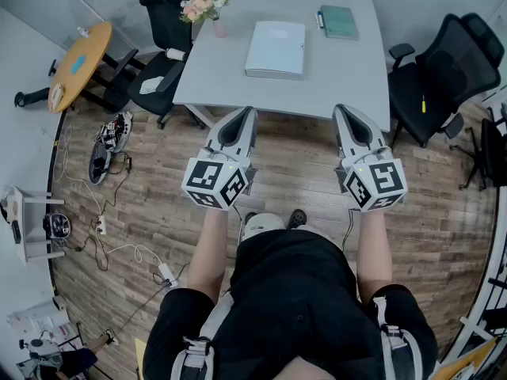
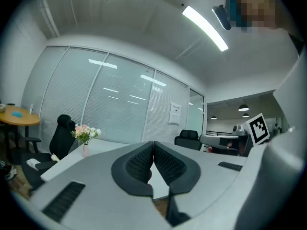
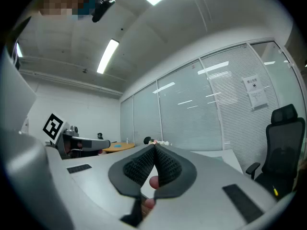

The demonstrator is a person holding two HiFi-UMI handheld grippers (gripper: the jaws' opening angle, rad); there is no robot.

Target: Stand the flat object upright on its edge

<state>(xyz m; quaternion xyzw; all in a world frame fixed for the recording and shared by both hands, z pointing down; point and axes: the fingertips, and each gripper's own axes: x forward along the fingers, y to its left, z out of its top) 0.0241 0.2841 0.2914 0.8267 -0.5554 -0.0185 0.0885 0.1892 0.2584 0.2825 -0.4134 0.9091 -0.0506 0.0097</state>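
Note:
A flat white binder (image 1: 276, 48) lies on the grey table (image 1: 348, 70), well ahead of both grippers. My left gripper (image 1: 244, 113) is held level over the wooden floor, short of the table's near edge, with its jaws shut and nothing between them. My right gripper (image 1: 342, 111) is beside it, also level, shut and empty. In the left gripper view the left gripper (image 2: 153, 143) shows its black pads (image 2: 139, 164) pressed together, the table behind them. In the right gripper view the right gripper (image 3: 154, 147) is closed the same way.
A green notebook (image 1: 339, 21) and a vase of flowers (image 1: 207, 6) stand on the far part of the table. Black office chairs (image 1: 436, 74) flank it on the right and on the left (image 1: 158, 62). A round wooden table (image 1: 78, 62) and cables (image 1: 103, 212) lie at the left.

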